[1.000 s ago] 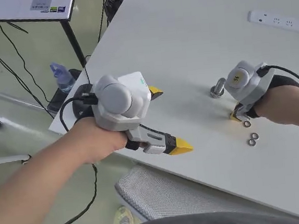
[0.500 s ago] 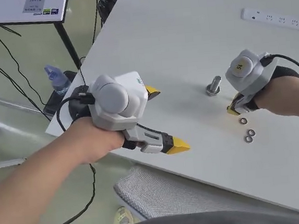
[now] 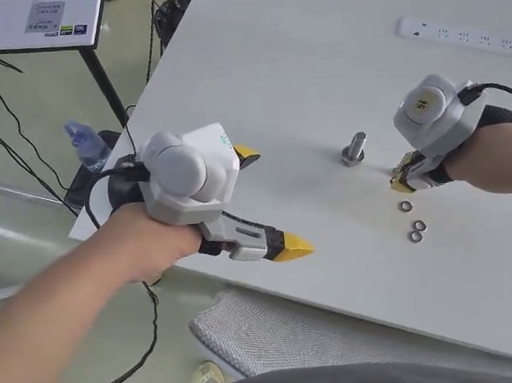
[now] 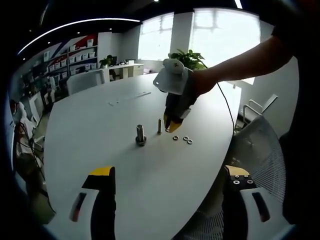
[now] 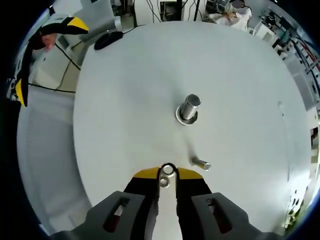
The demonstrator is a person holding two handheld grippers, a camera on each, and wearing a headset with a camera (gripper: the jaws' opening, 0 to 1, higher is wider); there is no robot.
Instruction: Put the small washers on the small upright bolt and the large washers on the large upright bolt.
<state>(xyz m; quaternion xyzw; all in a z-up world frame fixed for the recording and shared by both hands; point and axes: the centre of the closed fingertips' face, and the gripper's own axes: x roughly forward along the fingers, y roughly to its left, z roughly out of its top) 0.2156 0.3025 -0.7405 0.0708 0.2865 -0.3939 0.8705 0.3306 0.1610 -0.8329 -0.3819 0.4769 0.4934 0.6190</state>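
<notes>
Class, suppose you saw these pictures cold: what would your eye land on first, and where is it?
The big white left hand-held gripper looms in the head view's foreground, jaws wide apart at the near edge of the white table. Further right, the right hand-held gripper pinches a washer, the large upright bolt standing just ahead of it and three loose washers lying on the table nearby.

This looks like an office meeting room. A long white oval conference table carries a white power strip, with a grey mesh office chair drawn up to its edge. Tall bright windows stand at the far end behind a potted plant, stocked shelves line one wall, and a board on a black stand stands beside trailing cables.
</notes>
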